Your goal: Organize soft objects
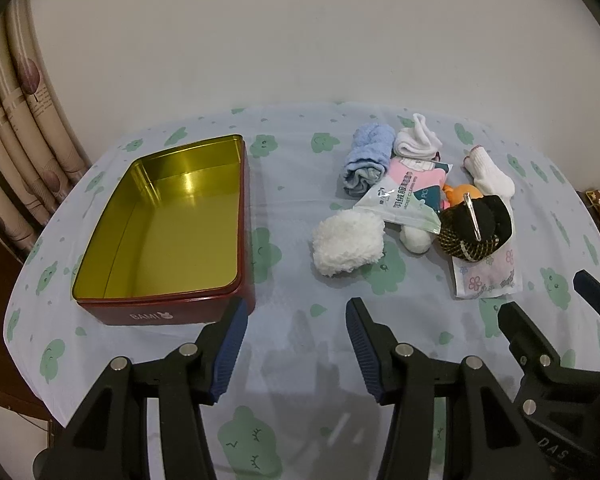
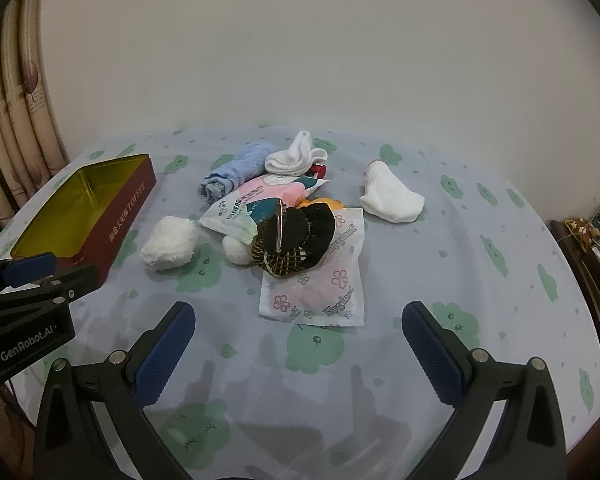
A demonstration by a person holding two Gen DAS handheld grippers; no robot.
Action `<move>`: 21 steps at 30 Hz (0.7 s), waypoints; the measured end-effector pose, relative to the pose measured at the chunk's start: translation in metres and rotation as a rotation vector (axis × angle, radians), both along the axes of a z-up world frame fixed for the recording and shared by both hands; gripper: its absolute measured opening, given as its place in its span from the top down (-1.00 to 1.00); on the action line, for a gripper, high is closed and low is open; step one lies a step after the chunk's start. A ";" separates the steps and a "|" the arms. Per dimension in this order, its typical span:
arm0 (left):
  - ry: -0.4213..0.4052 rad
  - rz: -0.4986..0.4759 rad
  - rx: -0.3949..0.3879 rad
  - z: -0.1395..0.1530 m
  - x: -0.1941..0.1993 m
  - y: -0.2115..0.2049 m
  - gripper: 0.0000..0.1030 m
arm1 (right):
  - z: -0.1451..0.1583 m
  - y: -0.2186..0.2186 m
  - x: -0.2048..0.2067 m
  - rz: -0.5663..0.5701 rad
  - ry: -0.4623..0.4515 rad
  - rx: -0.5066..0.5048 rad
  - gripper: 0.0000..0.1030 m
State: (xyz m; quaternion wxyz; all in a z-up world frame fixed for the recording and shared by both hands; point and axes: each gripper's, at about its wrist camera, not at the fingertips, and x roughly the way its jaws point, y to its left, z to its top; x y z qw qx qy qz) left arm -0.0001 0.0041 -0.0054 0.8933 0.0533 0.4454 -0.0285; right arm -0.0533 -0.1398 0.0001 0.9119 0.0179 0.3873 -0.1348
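An open red tin (image 1: 172,312) with a gold inside stands empty at the left; it also shows in the right wrist view (image 2: 116,224). A pile of soft things lies to its right: a fluffy white ball (image 1: 346,246) (image 2: 168,242), a rolled blue towel (image 1: 368,158) (image 2: 232,170), white socks (image 1: 418,140) (image 2: 392,194), wipe packets (image 1: 404,200) (image 2: 316,292) and a black hair bow (image 1: 476,228) (image 2: 296,240). My left gripper (image 1: 296,316) is open and empty, in front of the tin and pile. My right gripper (image 2: 298,320) is open and empty, just short of the flowered packet.
The table (image 1: 300,344) has a pale cloth with green prints. A wall stands behind it and a curtain (image 1: 16,128) hangs at the left. Cluttered furniture (image 2: 592,248) sits past the right edge. The right gripper's body (image 1: 560,340) shows at the left wrist view's right.
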 end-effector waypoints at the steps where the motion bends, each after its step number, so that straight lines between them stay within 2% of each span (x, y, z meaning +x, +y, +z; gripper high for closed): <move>1: 0.001 -0.001 -0.001 0.000 0.000 0.000 -0.02 | 0.000 0.000 0.000 -0.001 -0.001 0.000 -0.99; 21: 0.010 0.000 -0.004 -0.001 0.002 0.000 -0.02 | -0.002 -0.003 -0.002 -0.003 -0.001 0.014 -0.99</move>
